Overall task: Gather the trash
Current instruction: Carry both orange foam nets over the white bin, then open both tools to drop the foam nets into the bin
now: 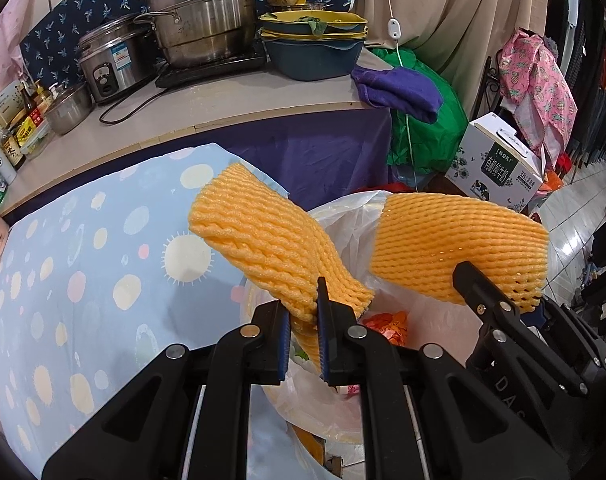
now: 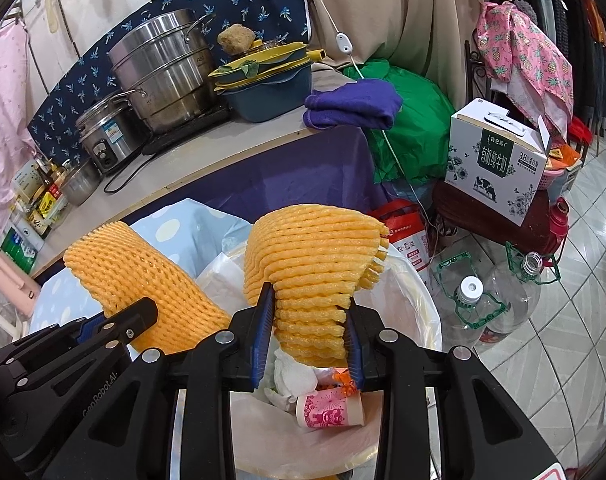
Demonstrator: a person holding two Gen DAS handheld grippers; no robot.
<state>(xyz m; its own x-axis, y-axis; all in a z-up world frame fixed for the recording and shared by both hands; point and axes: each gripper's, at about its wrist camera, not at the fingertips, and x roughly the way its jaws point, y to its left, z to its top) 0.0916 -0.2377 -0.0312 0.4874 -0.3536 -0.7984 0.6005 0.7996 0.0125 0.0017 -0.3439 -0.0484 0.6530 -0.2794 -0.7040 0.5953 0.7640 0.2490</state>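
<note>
Two orange foam fruit nets hang over a trash bin lined with a white plastic bag. My left gripper is shut on one foam net, pinching its lower end flat. The right gripper is shut on the other foam net, which bulges upward between the blue pads. Each view shows the other gripper's net too: the right one's net and the left one's net. In the bin lie crumpled white paper, a pink printed paper cup and orange scraps.
A table with a light blue dotted cloth lies left of the bin. Behind is a counter with steel pots, a rice cooker, bowls and bottles. A milk carton box, green bag and empty plastic jugs stand at right on the tiled floor.
</note>
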